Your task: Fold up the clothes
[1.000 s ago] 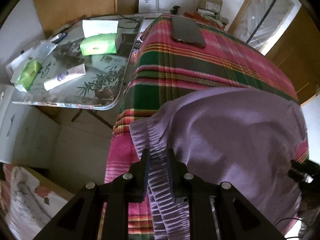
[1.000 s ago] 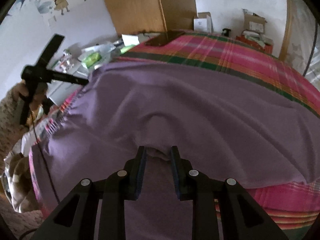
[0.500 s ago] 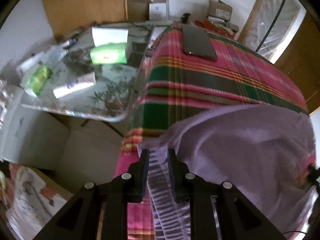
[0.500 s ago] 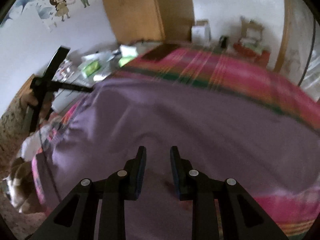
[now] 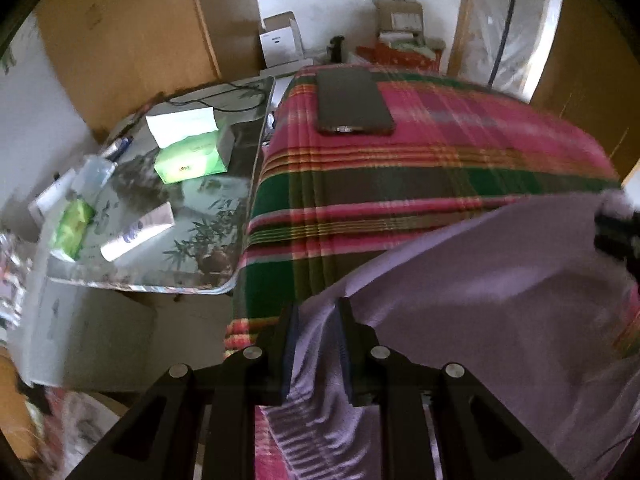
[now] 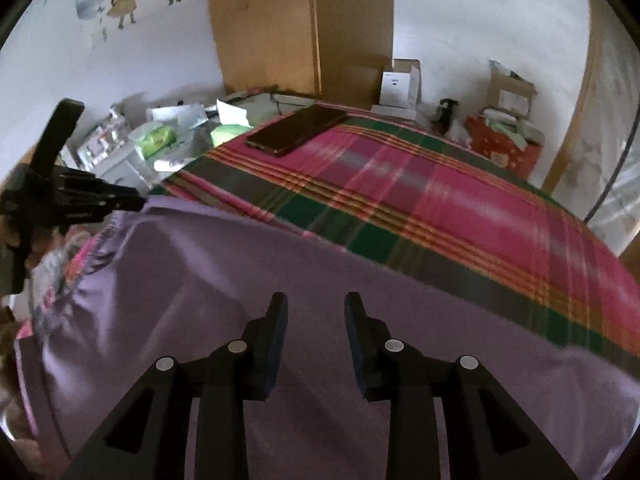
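Left wrist view
Hidden or unclear: the lower part of the lilac knitted garment [image 5: 500, 320] runs out of frame behind the left gripper [image 5: 316, 312]; the right gripper [image 5: 616, 232] is only a dark blurred shape at the far right edge.
Left claw state: clenched on the garment's ribbed hem, which fills the gap between the two pads.
Garment position: draped from the pads away to the right, over the near corner of the pink-and-green plaid bedspread [image 5: 420, 168].
Beyond the claw: a dark flat phone [image 5: 352, 100] lies on the bedspread well ahead; a cluttered glass-topped side table [image 5: 132, 276] stands ahead and to the left.

Right wrist view
Hidden or unclear: the garment's near edge is cut off below the claw; motion blur softens the bedspread.
Right claw state: released, jaws just having opened; no cloth pinched between the pads.
Garment position: spread flat directly beneath and ahead of the claw, reaching left to the left gripper.
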A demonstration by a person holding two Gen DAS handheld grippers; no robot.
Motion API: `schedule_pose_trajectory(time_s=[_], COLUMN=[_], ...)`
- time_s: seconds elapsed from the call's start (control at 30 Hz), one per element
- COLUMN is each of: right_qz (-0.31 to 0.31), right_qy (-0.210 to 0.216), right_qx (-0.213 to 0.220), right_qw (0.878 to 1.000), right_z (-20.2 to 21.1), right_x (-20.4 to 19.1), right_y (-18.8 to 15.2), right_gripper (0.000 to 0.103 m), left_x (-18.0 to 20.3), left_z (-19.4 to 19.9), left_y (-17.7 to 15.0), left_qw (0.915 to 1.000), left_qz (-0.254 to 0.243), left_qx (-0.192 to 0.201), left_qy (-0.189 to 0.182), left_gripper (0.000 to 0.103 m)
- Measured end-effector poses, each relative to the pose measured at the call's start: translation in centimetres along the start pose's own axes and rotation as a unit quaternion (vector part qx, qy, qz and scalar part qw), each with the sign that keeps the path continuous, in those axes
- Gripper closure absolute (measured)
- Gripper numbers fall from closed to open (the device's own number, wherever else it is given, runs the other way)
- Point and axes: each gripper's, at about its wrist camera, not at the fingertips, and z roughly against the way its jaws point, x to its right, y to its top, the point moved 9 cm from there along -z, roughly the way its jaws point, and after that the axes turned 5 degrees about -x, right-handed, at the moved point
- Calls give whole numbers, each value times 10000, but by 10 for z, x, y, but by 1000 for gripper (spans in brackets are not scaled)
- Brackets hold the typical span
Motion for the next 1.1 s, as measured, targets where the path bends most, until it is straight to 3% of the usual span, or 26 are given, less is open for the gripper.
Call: schedule_pose_trajectory(time_s=[0.17, 0.23, 0.27, 0.33, 0.37, 0.5, 0.7, 0.87, 0.97, 1.1], right_qz=[343, 401, 456, 572, 647, 848, 1073, 814, 840, 880], right_qy=[-245, -214, -183, -111, -52, 7, 205, 493, 526, 548], right_qx=[-164, -204, -196, -182, -192, -230, -420, -483, -448, -440], right_qw=[9990, 9988, 9986, 9981, 9977, 9961, 9931, 9943, 9941, 9936], right_z=[-37, -46, -49, -55, -58, -68, -85, -89, -89, -87], right_x=[-4, -7, -9, -15, -18, -26, -38, -36, -36, -38], right_y=[19, 24, 26, 30, 32, 38, 42, 42, 42, 41], right_gripper=[72, 70, 67, 42, 41, 41, 41, 41, 41, 43], left_x=[7, 8, 8, 6, 5, 3, 3, 2, 6, 12], left_z=[-14, -17, -19, -19, -20, -20, -20, -20, -20, -18], left_y=[2, 2, 2, 3, 3, 4, 4, 4, 3, 2], left_qw=[9981, 9976, 9975, 9976, 9977, 9975, 9973, 9975, 9969, 9955], left_qz=[-470, -547, -580, -597, -602, -664, -733, -703, -749, -920], left_qx=[-95, -112, -117, -110, -106, -86, 28, 105, 137, 245], left_qy=[397, 399, 393, 336, 305, 243, 96, -14, -173, -33], left_gripper=[84, 84, 84, 84, 84, 78, 78, 78, 91, 100])
